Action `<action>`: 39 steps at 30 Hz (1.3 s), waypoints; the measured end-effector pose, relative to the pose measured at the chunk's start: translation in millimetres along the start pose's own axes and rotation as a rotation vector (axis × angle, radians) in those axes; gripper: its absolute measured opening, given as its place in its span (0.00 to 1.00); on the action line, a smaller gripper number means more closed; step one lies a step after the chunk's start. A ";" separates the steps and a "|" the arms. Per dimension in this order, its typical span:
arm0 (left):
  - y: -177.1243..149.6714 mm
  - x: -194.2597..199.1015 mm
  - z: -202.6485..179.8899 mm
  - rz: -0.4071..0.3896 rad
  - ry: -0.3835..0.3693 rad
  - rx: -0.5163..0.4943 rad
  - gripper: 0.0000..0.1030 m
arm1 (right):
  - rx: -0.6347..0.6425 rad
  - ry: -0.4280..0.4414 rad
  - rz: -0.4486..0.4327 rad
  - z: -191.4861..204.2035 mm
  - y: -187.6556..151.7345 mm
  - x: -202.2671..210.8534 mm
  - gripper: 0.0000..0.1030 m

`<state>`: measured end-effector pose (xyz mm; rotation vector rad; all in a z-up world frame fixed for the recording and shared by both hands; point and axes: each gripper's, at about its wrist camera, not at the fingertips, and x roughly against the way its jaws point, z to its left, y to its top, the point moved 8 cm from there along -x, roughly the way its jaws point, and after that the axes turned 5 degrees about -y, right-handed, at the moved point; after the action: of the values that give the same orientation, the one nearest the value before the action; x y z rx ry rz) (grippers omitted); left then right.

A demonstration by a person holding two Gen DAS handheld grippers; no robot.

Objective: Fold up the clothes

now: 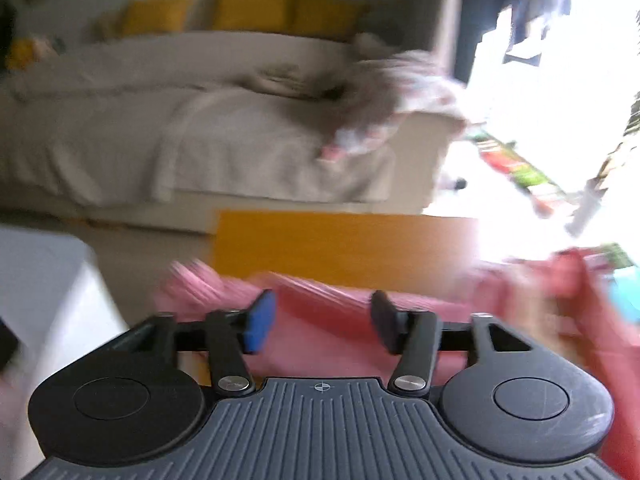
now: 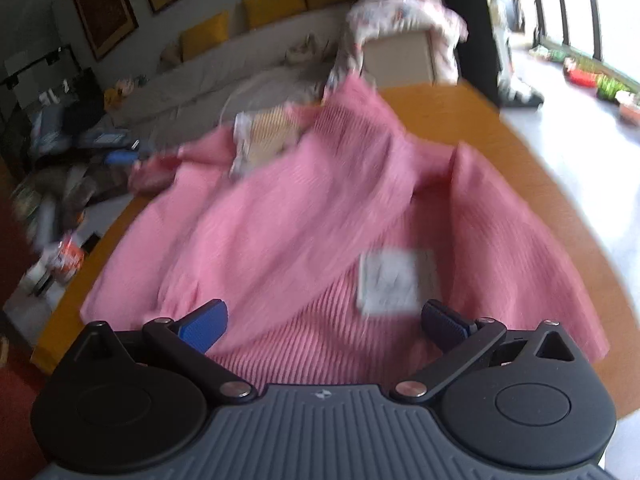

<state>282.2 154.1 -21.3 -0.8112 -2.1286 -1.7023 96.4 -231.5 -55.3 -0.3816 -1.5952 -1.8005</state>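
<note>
pink garment (image 2: 320, 208) spread on yellow table (image 2: 532, 168) | right hand-held gripper (image 2: 324, 326) gaping

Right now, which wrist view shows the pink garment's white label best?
The right wrist view: the white label lies on the pink garment, just ahead of the open right gripper. The left wrist view shows only blurred pink fabric, no label.

No legible text anywhere; white label (image 2: 394, 282) on pink garment (image 2: 304, 216) too blurred to read, small emblem on gripper housing likewise.
</note>
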 end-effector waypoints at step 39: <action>-74.9 -50.5 -110.0 0.029 -0.313 0.095 0.95 | -0.067 -0.252 -0.147 -70.3 130.1 -112.6 0.16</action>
<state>265.5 25.7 -80.6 -1.1381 -2.3632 -1.5292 278.6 -265.7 -42.5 -0.5532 -1.7770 -1.9838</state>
